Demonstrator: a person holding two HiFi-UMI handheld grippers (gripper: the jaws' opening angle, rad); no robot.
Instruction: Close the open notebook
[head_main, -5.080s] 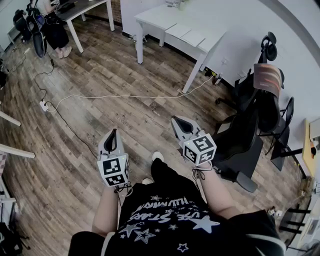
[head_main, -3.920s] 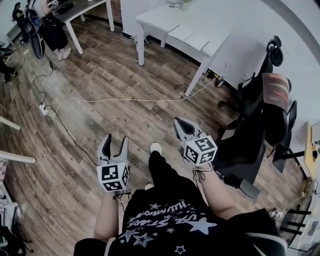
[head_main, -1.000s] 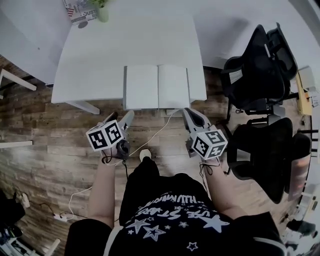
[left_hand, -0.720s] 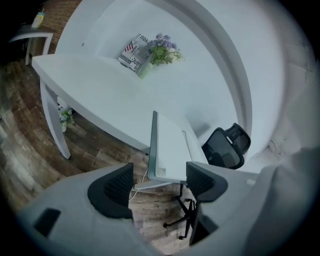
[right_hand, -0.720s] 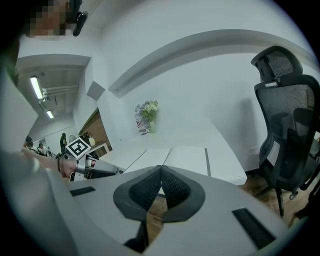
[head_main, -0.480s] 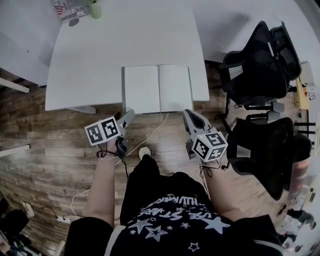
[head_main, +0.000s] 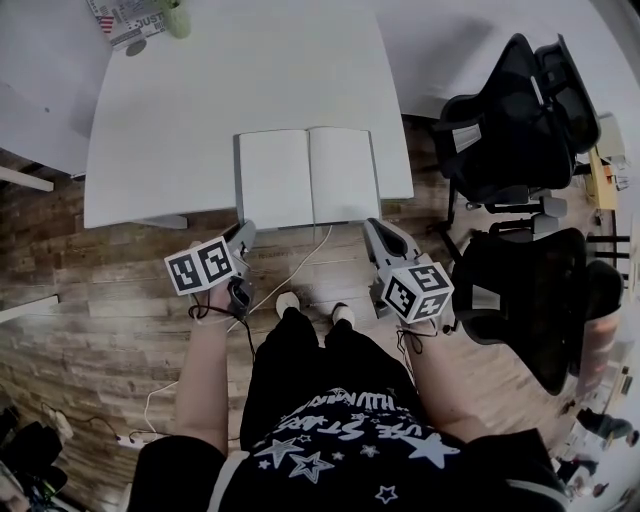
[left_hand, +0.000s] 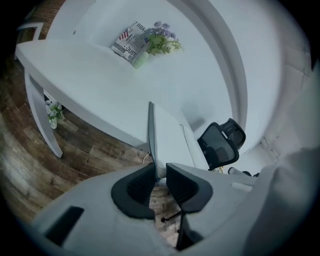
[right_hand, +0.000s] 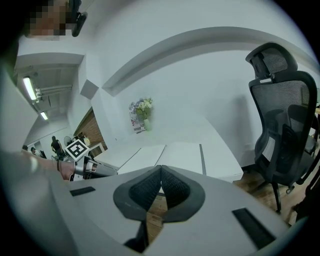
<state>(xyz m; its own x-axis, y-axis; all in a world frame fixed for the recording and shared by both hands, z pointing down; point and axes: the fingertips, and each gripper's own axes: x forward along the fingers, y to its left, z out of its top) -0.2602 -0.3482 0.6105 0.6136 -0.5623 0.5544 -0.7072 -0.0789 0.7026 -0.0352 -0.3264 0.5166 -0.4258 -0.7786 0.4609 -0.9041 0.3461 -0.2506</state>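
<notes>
The open notebook (head_main: 305, 175) lies flat with blank white pages at the near edge of the white table (head_main: 200, 130). My left gripper (head_main: 245, 231) is at its near left corner. In the left gripper view the jaws are closing, and the notebook's (left_hand: 167, 135) left cover and page edge fills the narrow gap of the left gripper (left_hand: 160, 170). My right gripper (head_main: 372, 226) hovers just off the table's near edge, below the notebook's right page. Its jaws (right_hand: 161, 171) are shut with nothing between them, and the notebook (right_hand: 172, 151) lies ahead.
Two black office chairs (head_main: 510, 120) (head_main: 530, 300) stand to the right of the table. A green vase with flowers (head_main: 178, 18) and a printed booklet (head_main: 118, 18) sit at the table's far left. A white cable (head_main: 300, 265) runs over the wooden floor under the near edge.
The person walked up to the table. Over the last second the left gripper came down to the notebook's near left corner and its jaws closed around the edge. The right gripper barely moved.
</notes>
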